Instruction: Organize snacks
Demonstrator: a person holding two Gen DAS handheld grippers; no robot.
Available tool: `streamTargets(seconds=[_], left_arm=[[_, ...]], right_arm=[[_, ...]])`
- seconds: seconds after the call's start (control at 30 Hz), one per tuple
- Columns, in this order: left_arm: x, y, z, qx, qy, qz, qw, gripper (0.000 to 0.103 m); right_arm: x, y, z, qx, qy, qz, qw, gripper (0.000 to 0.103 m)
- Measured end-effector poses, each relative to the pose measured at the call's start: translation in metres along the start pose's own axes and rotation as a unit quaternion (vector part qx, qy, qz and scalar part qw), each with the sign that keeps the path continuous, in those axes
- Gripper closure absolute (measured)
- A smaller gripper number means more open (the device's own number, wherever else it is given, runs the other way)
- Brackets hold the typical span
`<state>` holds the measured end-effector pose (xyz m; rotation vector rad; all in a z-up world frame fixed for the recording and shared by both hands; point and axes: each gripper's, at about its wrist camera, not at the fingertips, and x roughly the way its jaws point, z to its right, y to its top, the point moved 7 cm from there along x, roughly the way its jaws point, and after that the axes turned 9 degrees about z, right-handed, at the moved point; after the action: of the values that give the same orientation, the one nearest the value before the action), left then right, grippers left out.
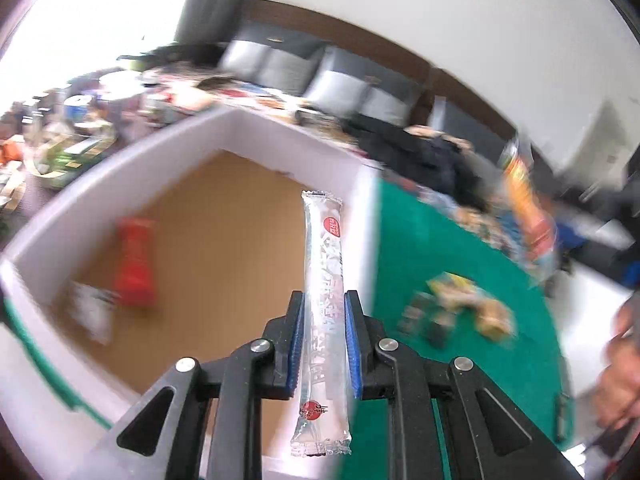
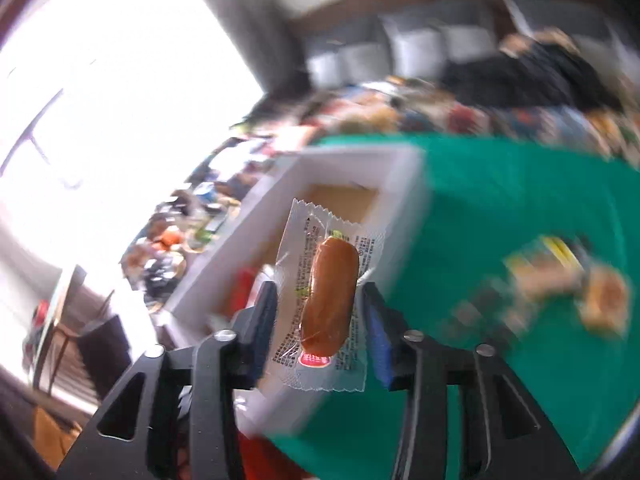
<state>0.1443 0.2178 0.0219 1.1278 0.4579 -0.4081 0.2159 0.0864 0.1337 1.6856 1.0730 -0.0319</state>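
Much of both views is smeared by blur, so we can read little beyond the nearest things. In the left wrist view our left gripper (image 1: 325,320) pinches a long clear stick packet (image 1: 323,276) between its blue pads, the packet standing upright along the fingers over the right wall of the white box (image 1: 280,140). Inside the box a red packet (image 1: 134,264) lies on the brown floor at the left, with a pale wrapper (image 1: 92,312) nearer that we cannot identify. On the green cloth (image 1: 420,248) to the right sits a heap of small snacks (image 1: 460,312), too blurred to name, and a hand (image 1: 620,368) is cut off at the right edge.

Only the right wrist view shows our right gripper (image 2: 320,304), its jaws spread. A sausage in a clear wrapper (image 2: 330,300) sits between them; whether the pads touch it we cannot tell. Beyond it the same box (image 2: 352,160) appears further left, and the snack heap (image 2: 560,284) lies right on the cloth (image 2: 500,200)
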Motion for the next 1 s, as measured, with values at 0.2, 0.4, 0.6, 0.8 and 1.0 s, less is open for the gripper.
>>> streamTargets(seconds=[0.2,0.4,0.6,0.8,1.0], left_arm=[[-0.029,0.03,-0.066,0.029,0.107,0.04,0.993,0.024],[-0.042,0.034,-0.018,0.041,0.063,0.068,0.9948,0.022],[-0.023,-0.021,0.095,0.095,-0.054,0.025,0.9937,0.006],[0.047,-0.141,0.151,0.128,-0.079,-0.101,0.9834,0.005],[0.103,-0.206,0.163,0.217,-0.029,-0.147,0.9645,0.006]], right_arm=[[0.002,0.047,-0.049,-0.018,0.011,0.058,0.998,0.037],[-0.069,0.057,-0.015,-0.067,-0.055,0.15,0.985,0.029],[-0.08,-0.018,0.103,-0.093,-0.179,0.095,0.975,0.026],[-0.096,-0.172,0.246,-0.04,-0.307,-0.012,0.951,0.026],[-0.126,-0.244,0.305,0.026,-0.355,-0.024,0.934,0.026]])
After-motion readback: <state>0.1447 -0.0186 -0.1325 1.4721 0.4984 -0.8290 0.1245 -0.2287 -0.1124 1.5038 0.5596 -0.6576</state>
